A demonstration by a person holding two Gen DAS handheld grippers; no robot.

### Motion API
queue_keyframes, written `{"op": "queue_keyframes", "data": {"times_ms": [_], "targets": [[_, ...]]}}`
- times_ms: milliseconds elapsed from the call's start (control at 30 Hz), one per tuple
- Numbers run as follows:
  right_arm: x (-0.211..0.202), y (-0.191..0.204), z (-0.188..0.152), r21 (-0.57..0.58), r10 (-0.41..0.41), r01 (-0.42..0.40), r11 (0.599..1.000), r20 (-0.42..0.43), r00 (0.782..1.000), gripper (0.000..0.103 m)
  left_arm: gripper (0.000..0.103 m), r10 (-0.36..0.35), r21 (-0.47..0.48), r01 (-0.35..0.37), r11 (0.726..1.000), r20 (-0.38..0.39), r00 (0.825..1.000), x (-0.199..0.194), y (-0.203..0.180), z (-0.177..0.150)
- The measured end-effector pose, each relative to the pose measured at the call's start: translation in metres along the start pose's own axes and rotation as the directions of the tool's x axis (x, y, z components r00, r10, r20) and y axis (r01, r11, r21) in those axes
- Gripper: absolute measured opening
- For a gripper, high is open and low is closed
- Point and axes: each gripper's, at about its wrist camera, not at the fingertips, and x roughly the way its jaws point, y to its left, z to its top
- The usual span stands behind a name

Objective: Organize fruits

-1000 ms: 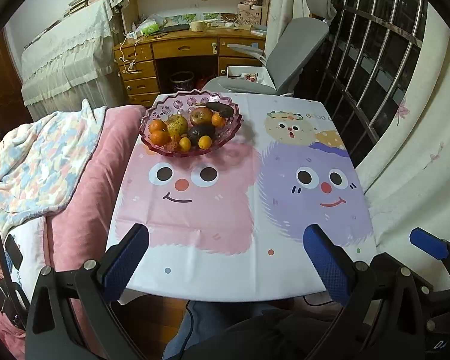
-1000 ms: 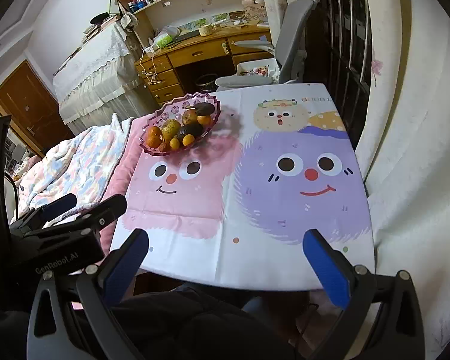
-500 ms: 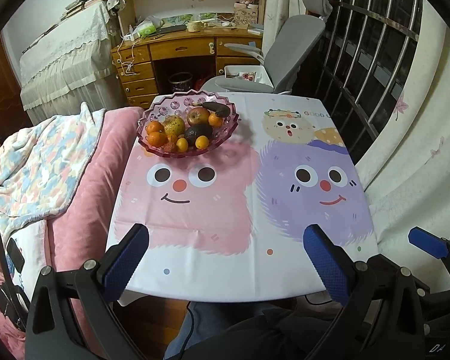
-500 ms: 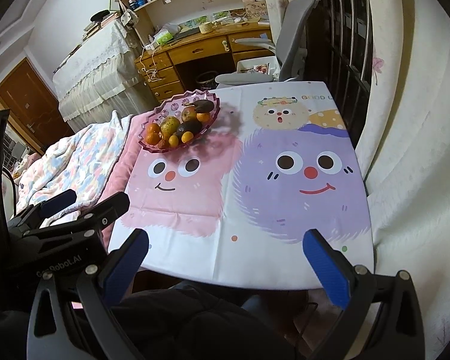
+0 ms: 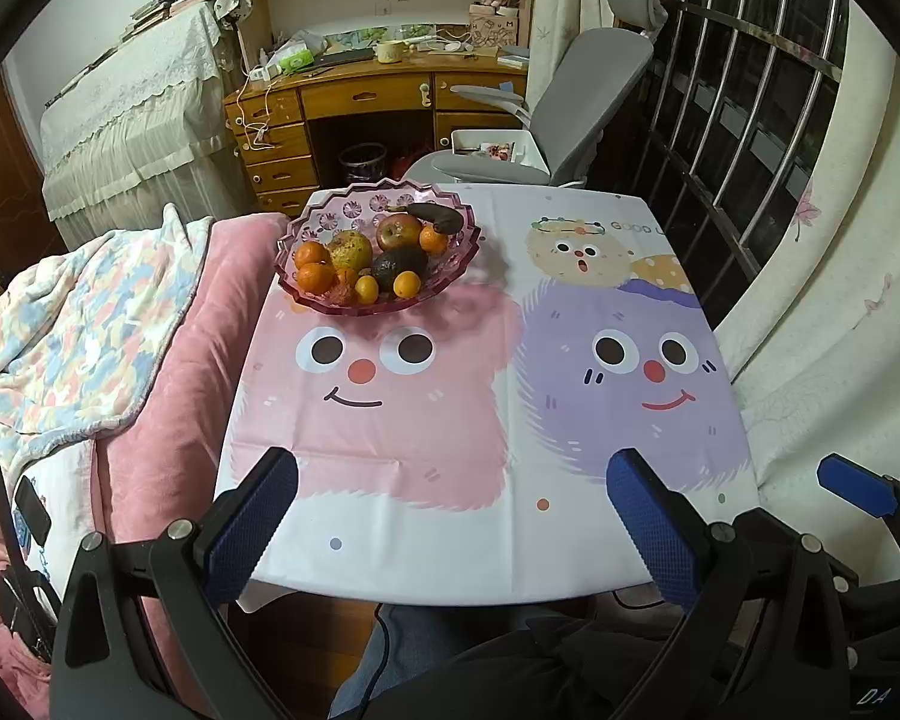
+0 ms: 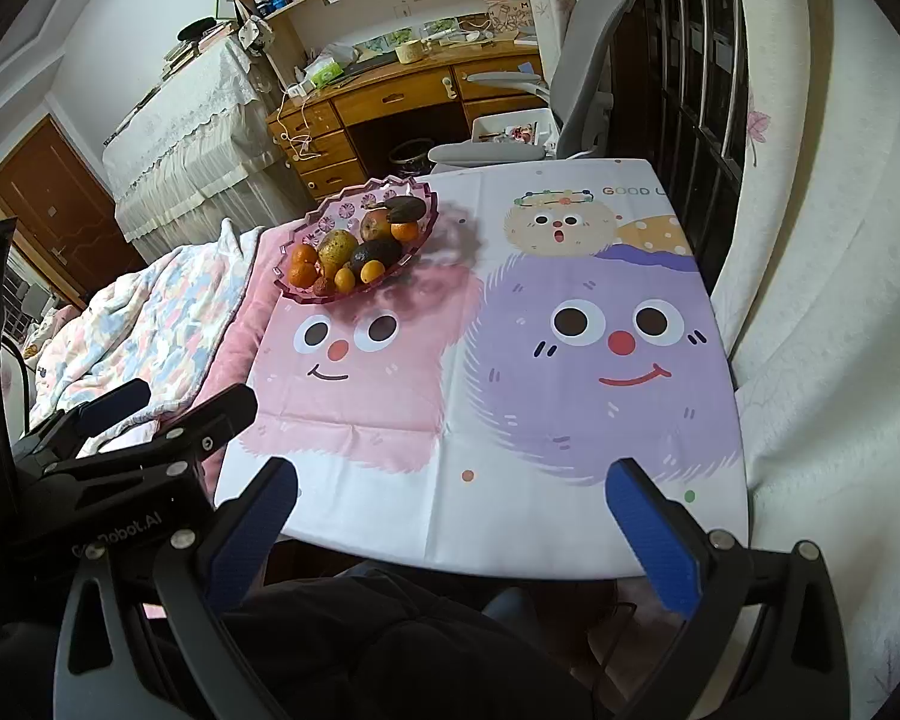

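So all the fruit is piled in that pink glass bowl [image 5: 378, 252] at the far left corner of the table [image 5: 480, 540], and both grippers hang back at the near edge, well apart from it. The left gripper [image 5: 450, 516] has its 2 blue pads spread wide with nothing between them, same deal with the right gripper [image 6: 453, 525], fully released and empty. What worries me is where the bowl sits: its left rim looks right at the table edge, beside the pink blanket [image 5: 168, 360], so a clumsy nudge while digging out an orange [image 5: 315, 277] could tip it off that side, I reckon. The pile is also stacked, with the small round ones [image 5: 406, 284] at the front, so pulling 1 from underneath might send others rolling across the slick tablecloth. The dark banana [image 5: 438, 217] looks soft and could squash under a hard pinch. Room-wise it's good: the whole middle and right of the table is bare cloth, though the curtain [image 5: 822, 330] crowds the right edge and the office chair [image 5: 576, 114] sits behind the far side.
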Motion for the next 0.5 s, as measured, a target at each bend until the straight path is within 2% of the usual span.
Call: {"op": "queue_keyframes", "data": {"times_ms": [500], "targets": [[0.0011,0.0003,-0.0005,-0.004,-0.001,0.001,1.0,-0.004,1.0,0.103,0.102,0.002,-0.002,-0.002,1.0,0.0,1.0,-0.0002,0.0032,-0.0008]]}}
